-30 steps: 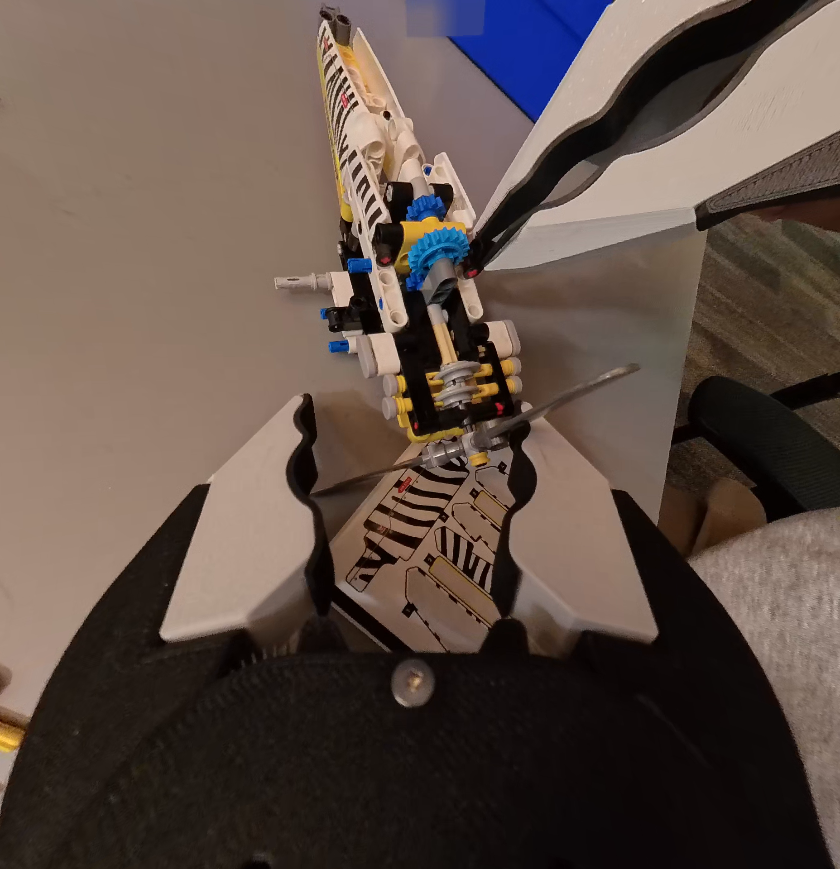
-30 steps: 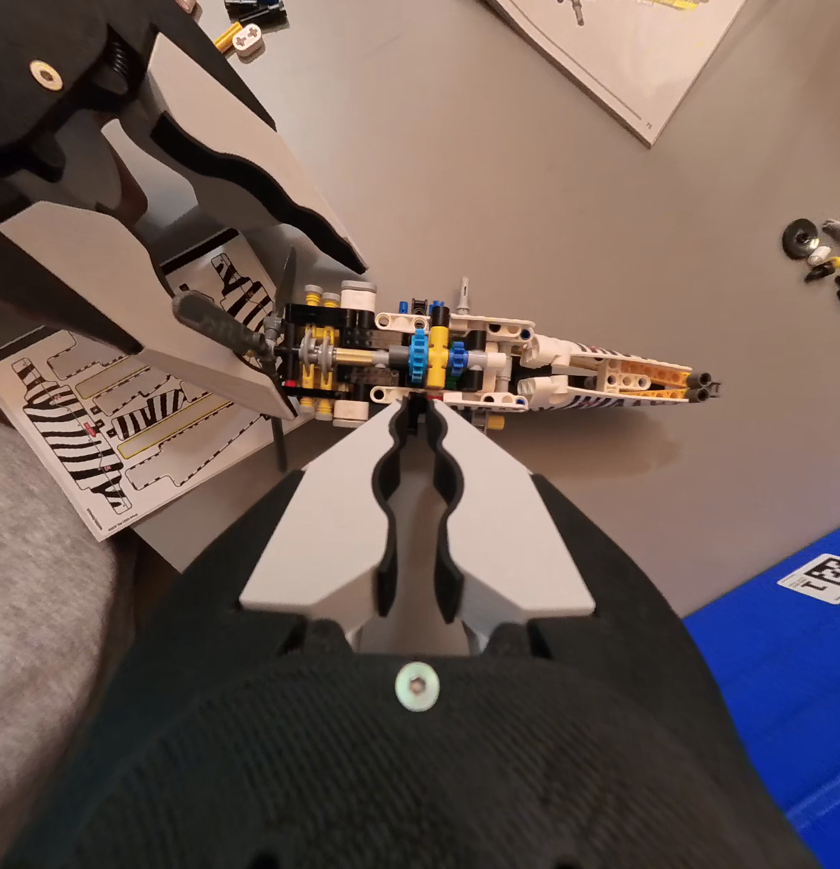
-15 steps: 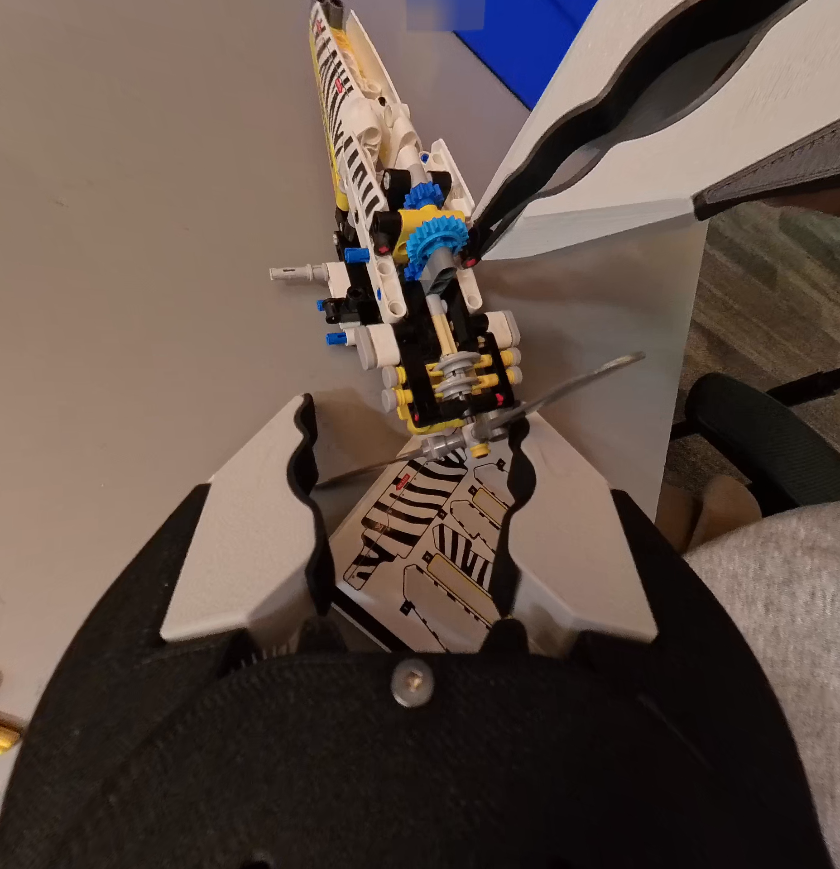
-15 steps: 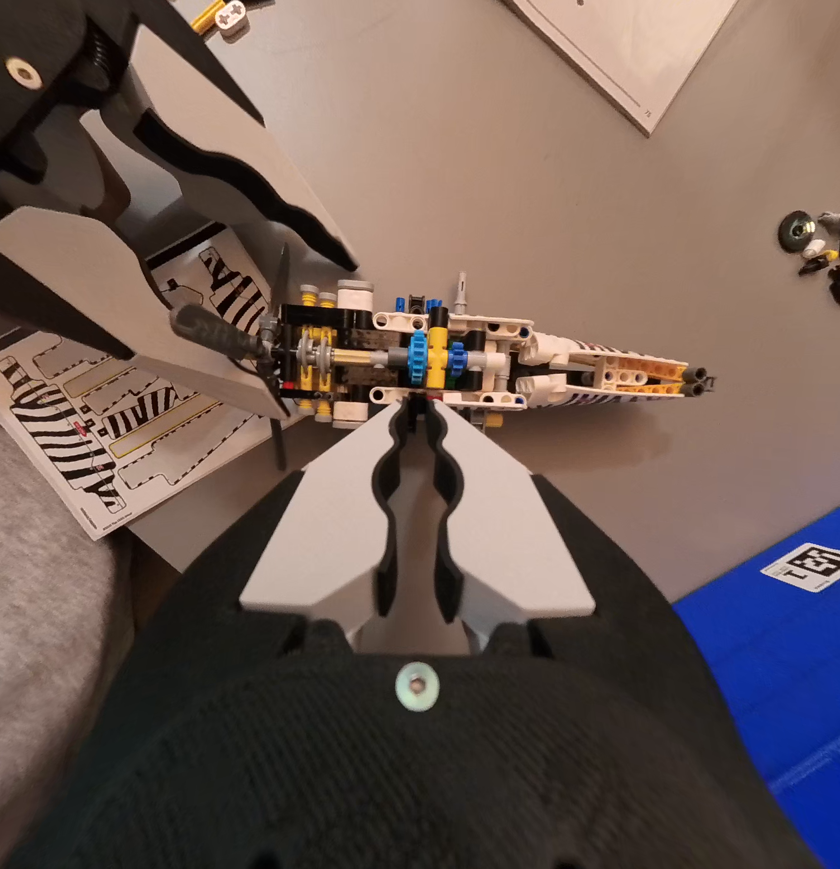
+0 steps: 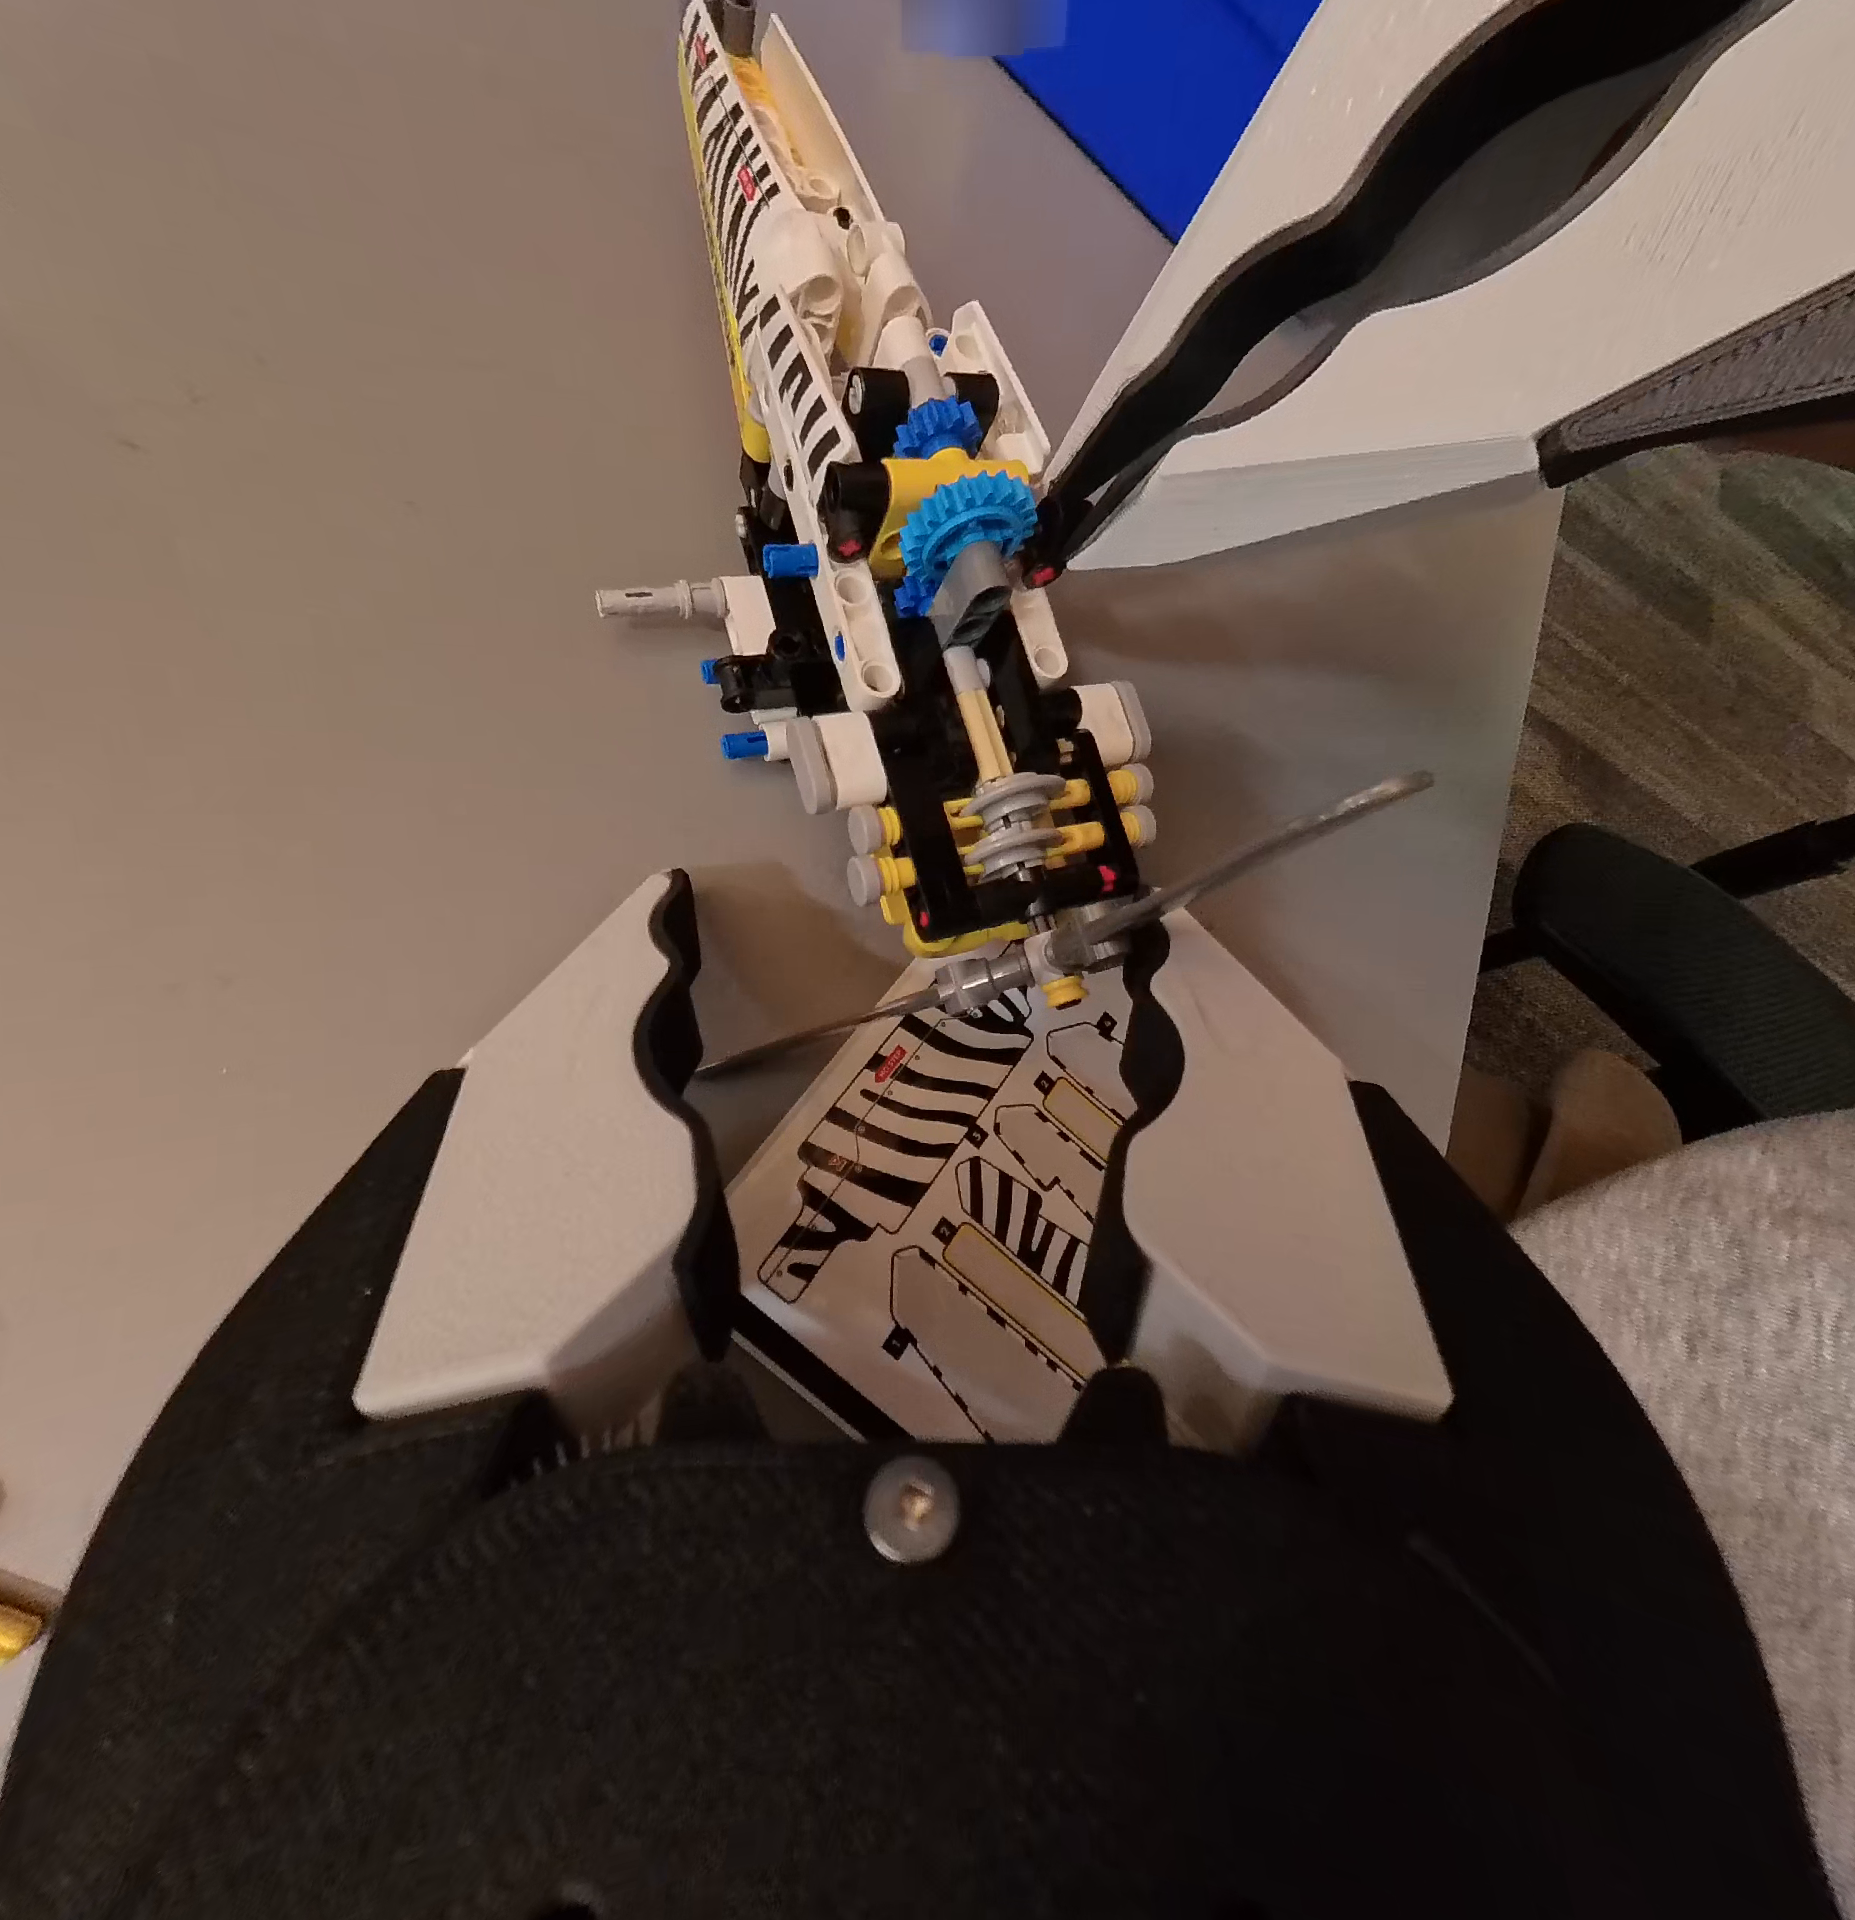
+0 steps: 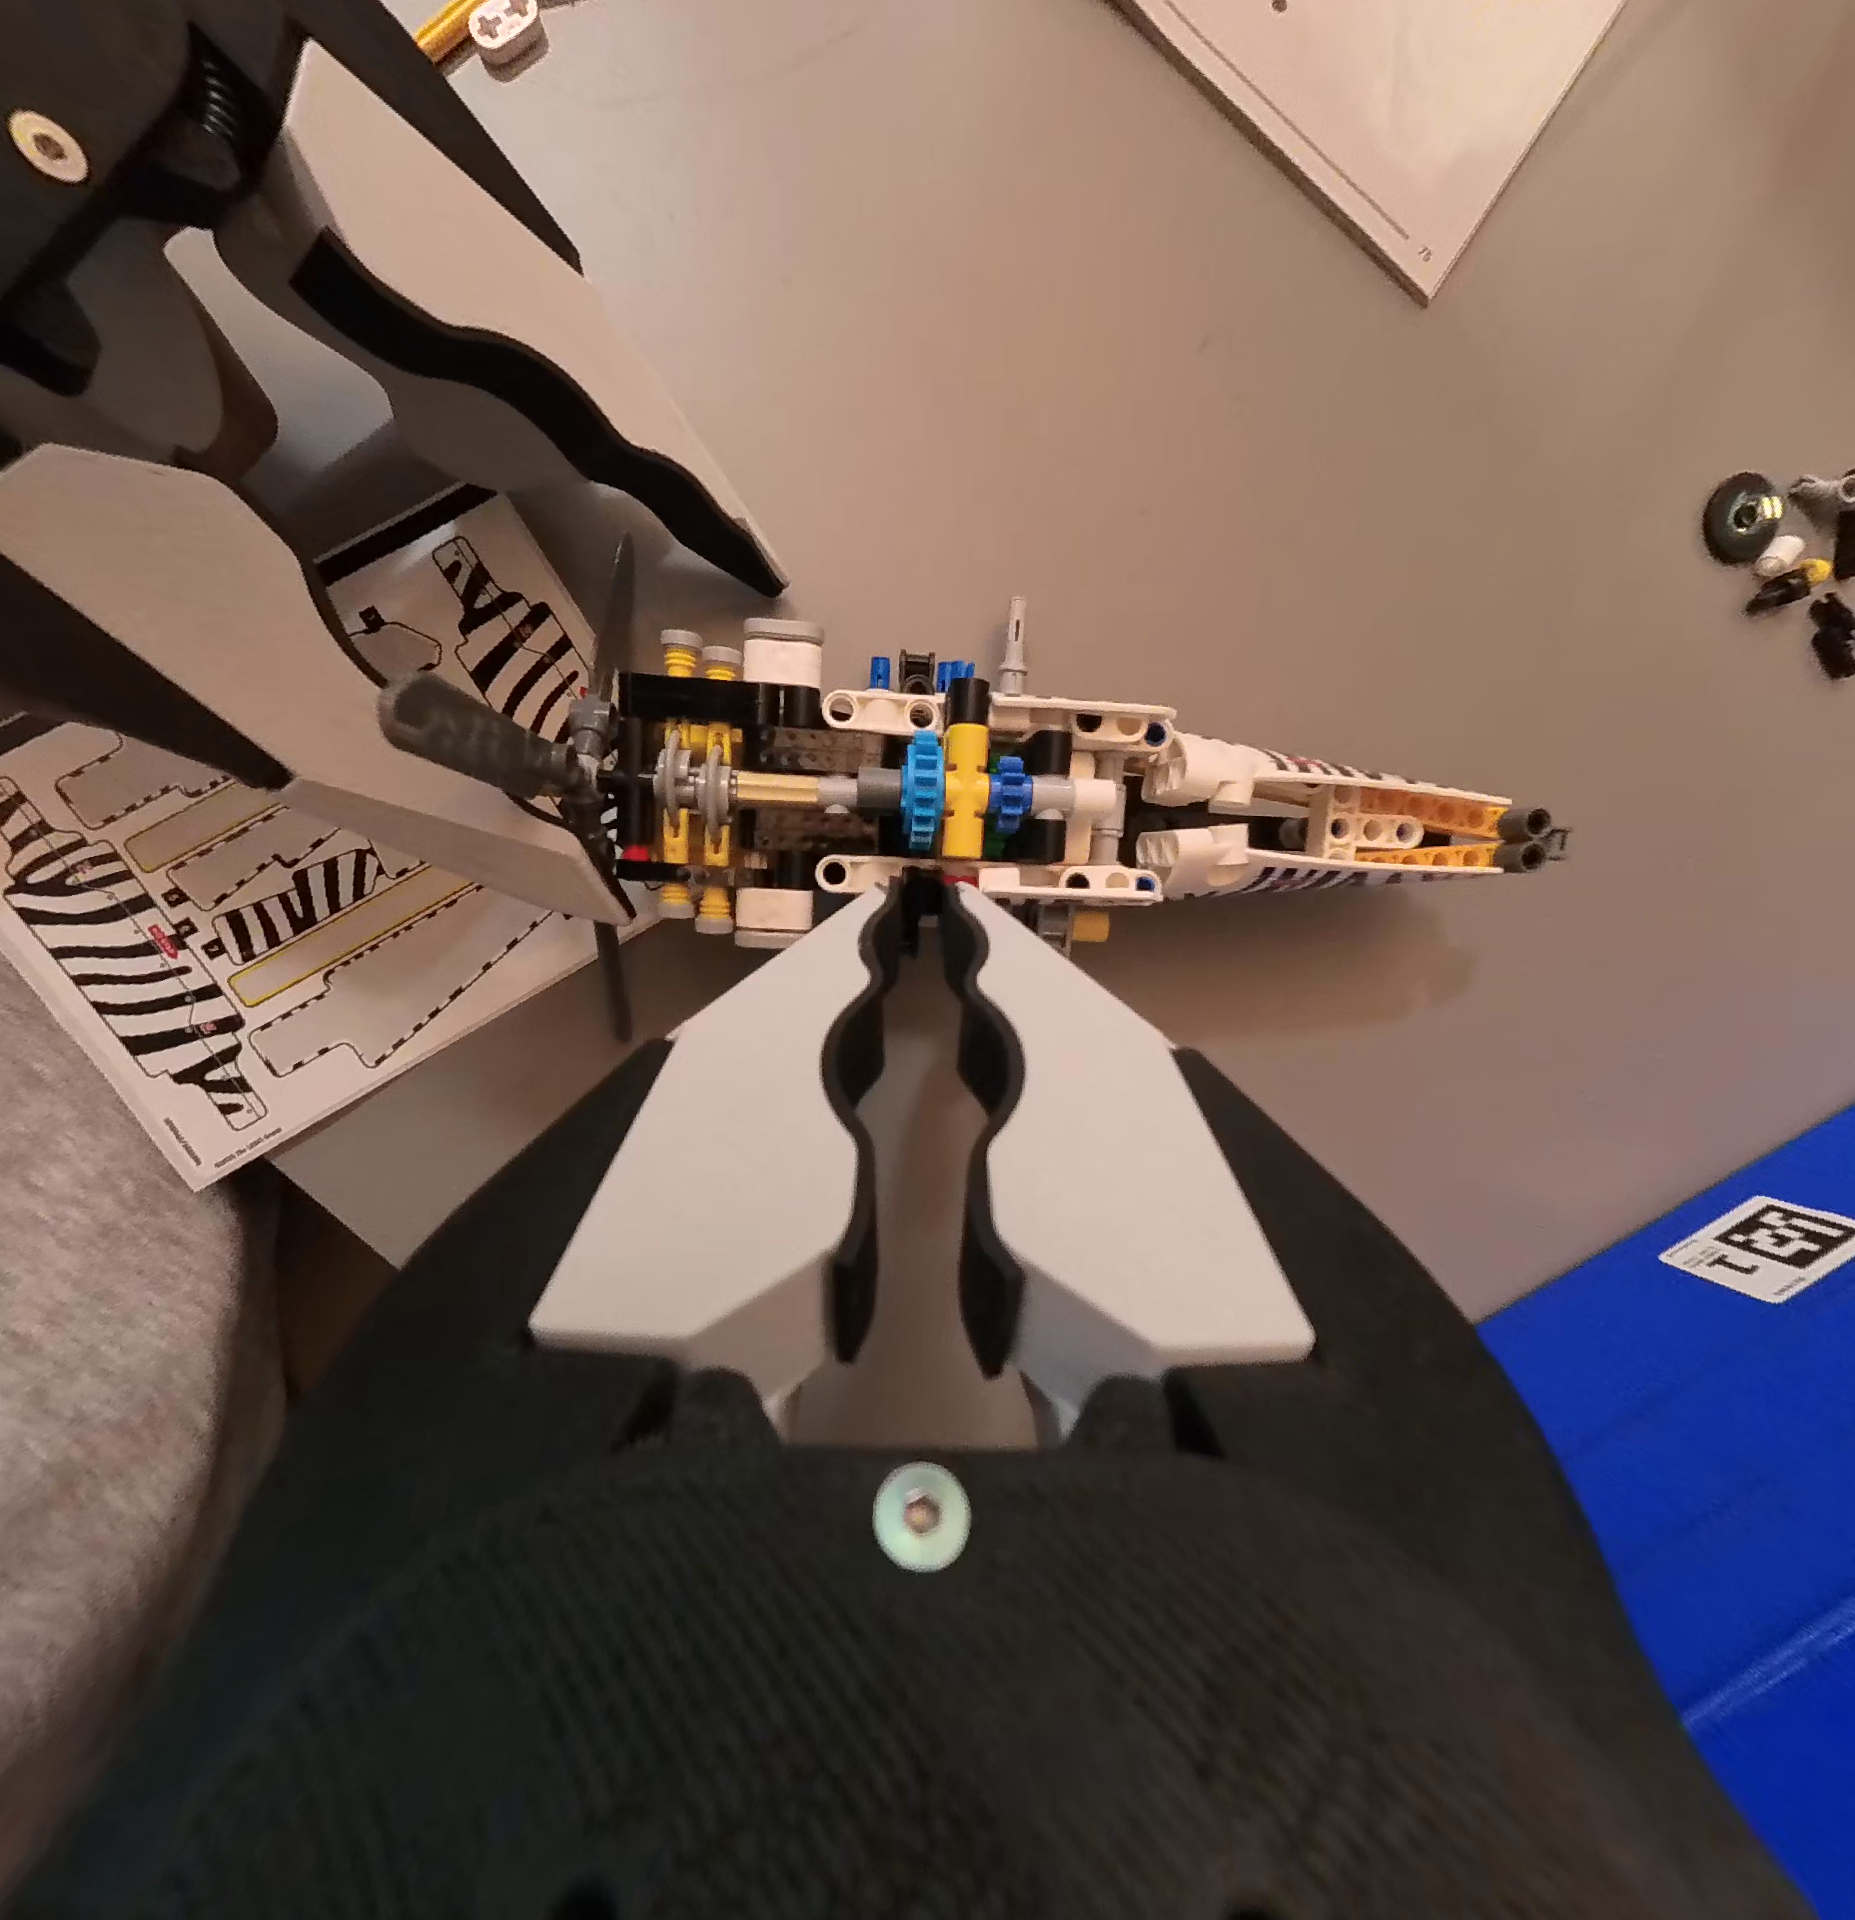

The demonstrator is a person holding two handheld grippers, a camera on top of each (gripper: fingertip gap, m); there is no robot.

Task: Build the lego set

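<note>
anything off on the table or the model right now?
One thing: the sticker sheet hangs past the table edge toward the person, with the model's propeller end over it. Otherwise nothing looks broken. The right hand-held gripper pinches the lego model mid-body; the left hand-held gripper is open at the propeller.

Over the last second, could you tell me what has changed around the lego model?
Very little: both views drift slightly, so the lego model sits a bit differently in frame. The right hand-held gripper remains shut on its side; the left hand-held gripper stays open at the propeller.
</note>
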